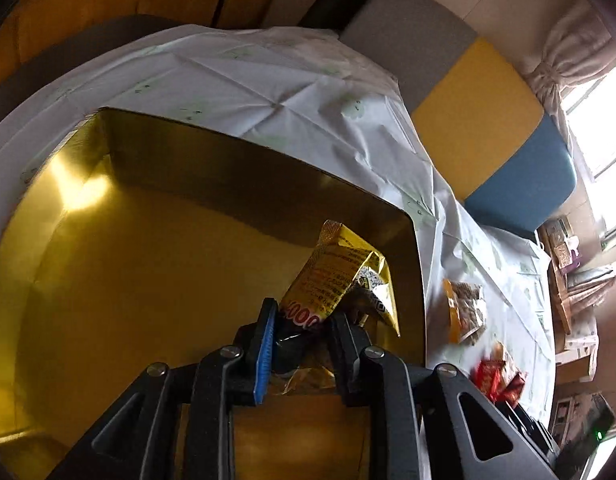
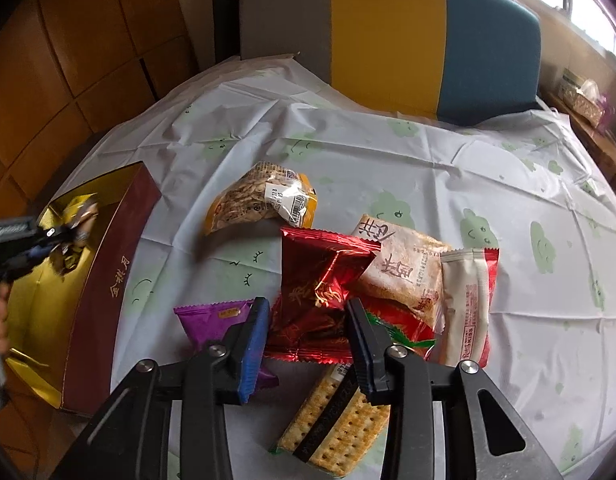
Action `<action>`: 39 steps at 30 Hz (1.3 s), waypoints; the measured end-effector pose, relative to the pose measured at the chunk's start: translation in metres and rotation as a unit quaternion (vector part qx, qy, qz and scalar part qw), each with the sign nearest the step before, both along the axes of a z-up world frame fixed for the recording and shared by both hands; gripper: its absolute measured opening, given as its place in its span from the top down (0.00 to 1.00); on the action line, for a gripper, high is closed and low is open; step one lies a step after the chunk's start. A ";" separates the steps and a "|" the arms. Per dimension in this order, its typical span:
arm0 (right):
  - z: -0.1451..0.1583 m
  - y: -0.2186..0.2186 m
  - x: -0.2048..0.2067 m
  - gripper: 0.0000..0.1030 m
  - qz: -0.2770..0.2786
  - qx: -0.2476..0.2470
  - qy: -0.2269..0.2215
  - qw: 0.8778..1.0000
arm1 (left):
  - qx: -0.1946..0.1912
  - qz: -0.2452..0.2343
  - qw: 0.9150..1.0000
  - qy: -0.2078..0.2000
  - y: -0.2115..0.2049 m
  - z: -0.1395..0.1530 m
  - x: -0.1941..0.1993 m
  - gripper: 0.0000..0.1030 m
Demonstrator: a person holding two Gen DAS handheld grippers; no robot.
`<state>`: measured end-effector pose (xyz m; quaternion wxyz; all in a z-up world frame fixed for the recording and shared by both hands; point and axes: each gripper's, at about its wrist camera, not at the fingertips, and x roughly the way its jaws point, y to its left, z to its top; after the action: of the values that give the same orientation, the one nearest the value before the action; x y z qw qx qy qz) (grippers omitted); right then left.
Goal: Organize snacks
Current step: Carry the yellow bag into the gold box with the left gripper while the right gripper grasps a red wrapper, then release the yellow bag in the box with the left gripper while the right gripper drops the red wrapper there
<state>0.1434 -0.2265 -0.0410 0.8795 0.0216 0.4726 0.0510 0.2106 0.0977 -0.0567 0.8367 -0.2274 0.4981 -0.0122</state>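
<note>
Inside the gold-lined box (image 1: 156, 240), your left gripper (image 1: 304, 316) is clamped on a gold snack packet (image 1: 331, 276), held above the box floor. On the surface (image 2: 387, 152) beside the box, your right gripper (image 2: 308, 316) has its jaws partly apart around a red foil packet (image 2: 319, 276) (whether the pads press it cannot be told). A purple packet (image 2: 208, 320), a cracker pack (image 2: 335, 428) and a seed bag (image 2: 252, 200) lie close by.
</note>
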 end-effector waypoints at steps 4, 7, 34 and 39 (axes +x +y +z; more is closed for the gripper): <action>0.006 0.004 -0.003 0.62 0.008 -0.012 -0.010 1.000 | 0.007 -0.004 1.000 0.008 -0.007 -0.002 0.011 0.65; 0.014 0.009 -0.006 0.62 0.015 -0.014 -0.020 1.000 | 0.030 -0.006 0.999 -0.011 -0.007 0.007 0.000 0.62; 0.072 0.226 -0.067 0.62 0.212 -0.034 -0.140 0.967 | 0.120 0.069 0.987 -0.077 0.072 0.043 -0.192 0.62; 0.070 0.245 -0.071 0.62 0.227 -0.045 -0.146 0.962 | 0.120 0.081 0.986 -0.080 0.077 0.045 -0.201 0.62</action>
<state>0.0728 0.0183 0.0286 0.9044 -0.1337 0.3330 0.2307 0.0097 0.1747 -0.0121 0.8932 -0.1634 0.4074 0.0971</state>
